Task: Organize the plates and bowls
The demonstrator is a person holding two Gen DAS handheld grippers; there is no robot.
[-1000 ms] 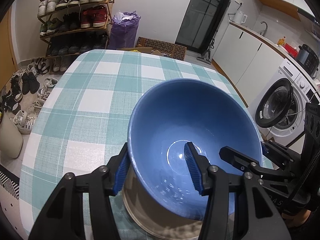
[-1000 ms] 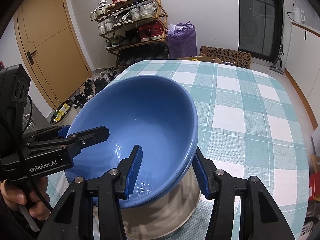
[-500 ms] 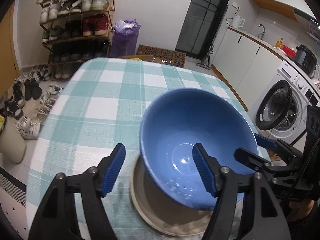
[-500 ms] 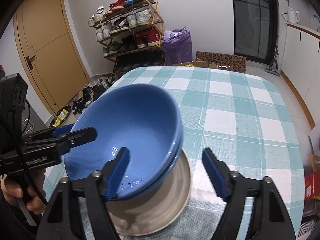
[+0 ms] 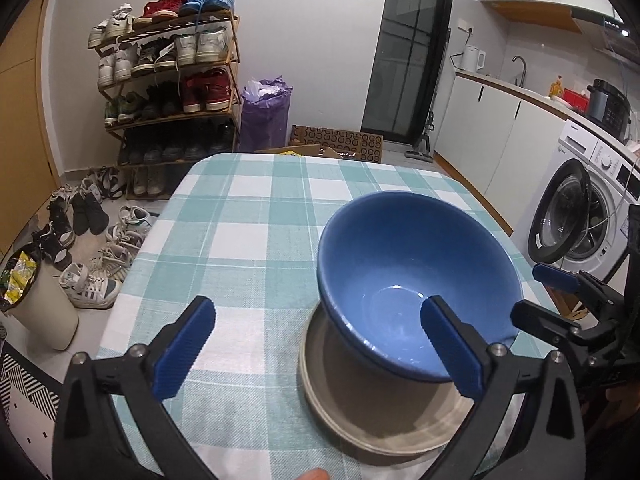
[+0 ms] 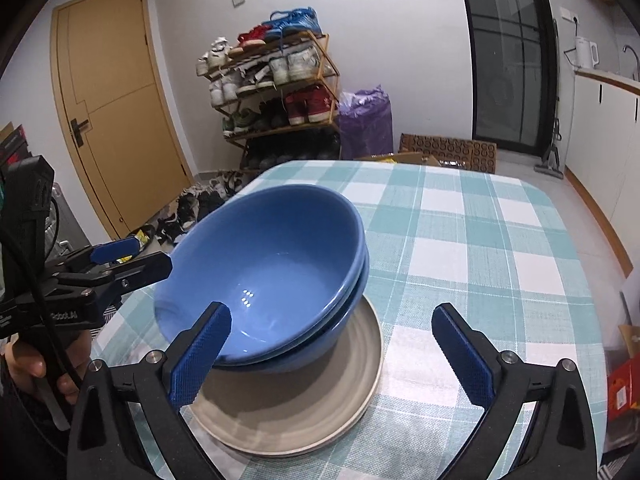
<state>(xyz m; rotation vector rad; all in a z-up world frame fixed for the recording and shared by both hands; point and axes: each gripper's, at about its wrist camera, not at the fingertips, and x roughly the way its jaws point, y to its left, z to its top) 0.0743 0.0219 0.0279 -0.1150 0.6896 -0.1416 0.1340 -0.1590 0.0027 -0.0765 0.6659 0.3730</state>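
Two nested blue bowls (image 6: 276,264) sit on a beige plate (image 6: 320,408) near the front of the checked tablecloth (image 6: 480,240). In the left wrist view the top blue bowl (image 5: 416,276) stands on the same plate (image 5: 372,408). My left gripper (image 5: 316,312) is drawn back from the bowl's left rim, its jaws opening wide and touching nothing. The right gripper (image 6: 330,316) is likewise back from the right rim, jaws opening, pads clear of the bowl. Each gripper shows in the other's view: the right gripper (image 5: 528,294) and the left gripper (image 6: 154,256).
A shoe rack (image 5: 168,92), loose shoes (image 5: 88,248) and a bin (image 5: 36,304) lie beyond the table's left side. A washing machine (image 5: 580,216) and counter stand to the right. A purple bag (image 6: 366,120) and cardboard (image 6: 448,152) are past the far edge. A hand (image 6: 24,364) holds the left gripper.
Both grippers released the blue bowl's rim, spread their jaws wide and pulled back and up. The bowl now rests in the stack on the plate.
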